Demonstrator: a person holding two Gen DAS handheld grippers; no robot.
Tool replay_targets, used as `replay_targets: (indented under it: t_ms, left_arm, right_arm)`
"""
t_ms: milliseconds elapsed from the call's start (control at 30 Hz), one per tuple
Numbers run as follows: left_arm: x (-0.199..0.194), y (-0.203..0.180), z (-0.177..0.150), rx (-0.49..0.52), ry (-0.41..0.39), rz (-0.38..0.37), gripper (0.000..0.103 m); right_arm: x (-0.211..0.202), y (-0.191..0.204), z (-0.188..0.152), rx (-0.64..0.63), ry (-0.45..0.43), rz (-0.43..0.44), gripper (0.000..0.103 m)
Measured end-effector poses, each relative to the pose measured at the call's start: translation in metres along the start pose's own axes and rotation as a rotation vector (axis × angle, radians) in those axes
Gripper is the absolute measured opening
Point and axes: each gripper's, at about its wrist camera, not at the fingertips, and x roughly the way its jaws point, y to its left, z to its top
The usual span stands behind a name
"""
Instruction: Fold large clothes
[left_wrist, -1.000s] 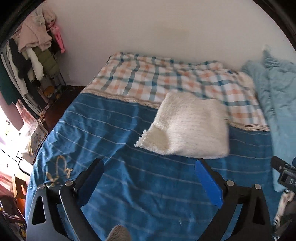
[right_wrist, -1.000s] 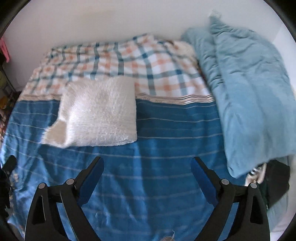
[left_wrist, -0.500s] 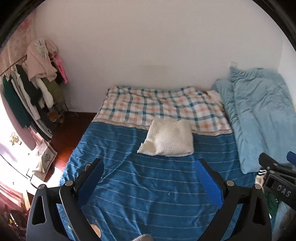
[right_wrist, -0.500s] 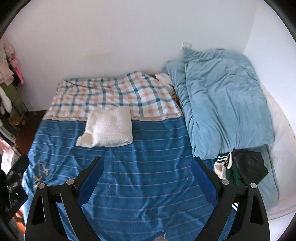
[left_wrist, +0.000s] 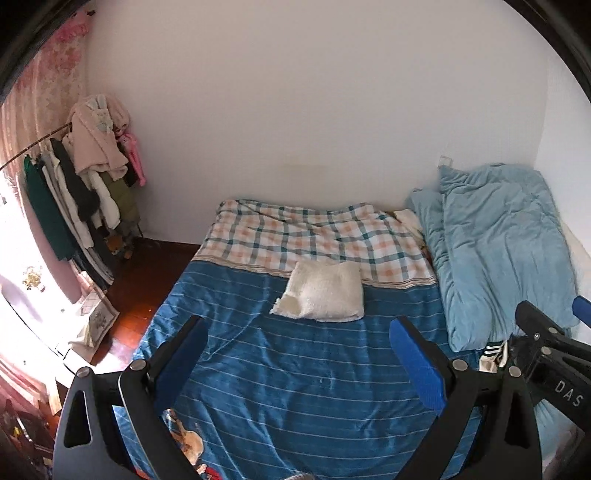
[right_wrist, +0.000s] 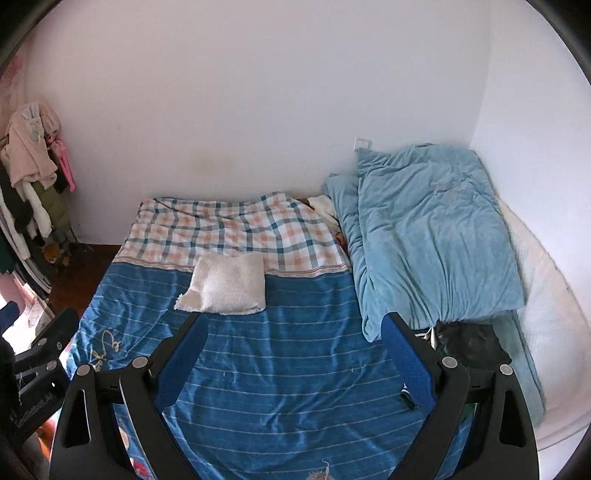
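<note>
A folded white fluffy garment (left_wrist: 322, 291) (right_wrist: 226, 288) lies flat on the bed, at the seam between the blue striped cover (left_wrist: 295, 373) (right_wrist: 280, 365) and the plaid sheet (left_wrist: 314, 236) (right_wrist: 236, 232). My left gripper (left_wrist: 297, 339) hangs open well back from it, with nothing between its blue pads. My right gripper (right_wrist: 291, 336) is open and empty too, equally far from the garment. The right gripper's black body (left_wrist: 546, 350) shows at the right edge of the left wrist view.
A rumpled light blue duvet (left_wrist: 495, 251) (right_wrist: 428, 236) covers the bed's right side, with dark and striped clothes (right_wrist: 465, 339) at its near end. A rack of hanging clothes (left_wrist: 81, 177) stands left by the white wall. Dark wooden floor (left_wrist: 144, 280) borders the bed.
Both grippers have pulled far back and up from the folded garment, which now looks small in both views. The garment has stayed in place. Both grippers stayed open.
</note>
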Motion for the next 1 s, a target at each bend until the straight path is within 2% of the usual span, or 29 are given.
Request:
replay_targets:
  t_ms: [267, 733, 1000]
  left_arm:
    - [-0.016, -0.003, -0.002, -0.007, -0.028, 0.004, 0.101]
    - [-0.033, -0.002, 0.000, -0.011, -0.082, 0.042, 0.101]
    - [-0.037, -0.001, 0.000, -0.017, -0.076, 0.033, 0.101]
  right_arm:
    - [-0.019, -0.012, -0.002, 0.004, -0.025, 0.010, 0.096]
    - [-0.017, -0.012, 0.003, -0.016, -0.041, 0.042, 0.098]
    - [-0.017, -0.009, 0.000, -0.023, -0.045, 0.061, 0.098]
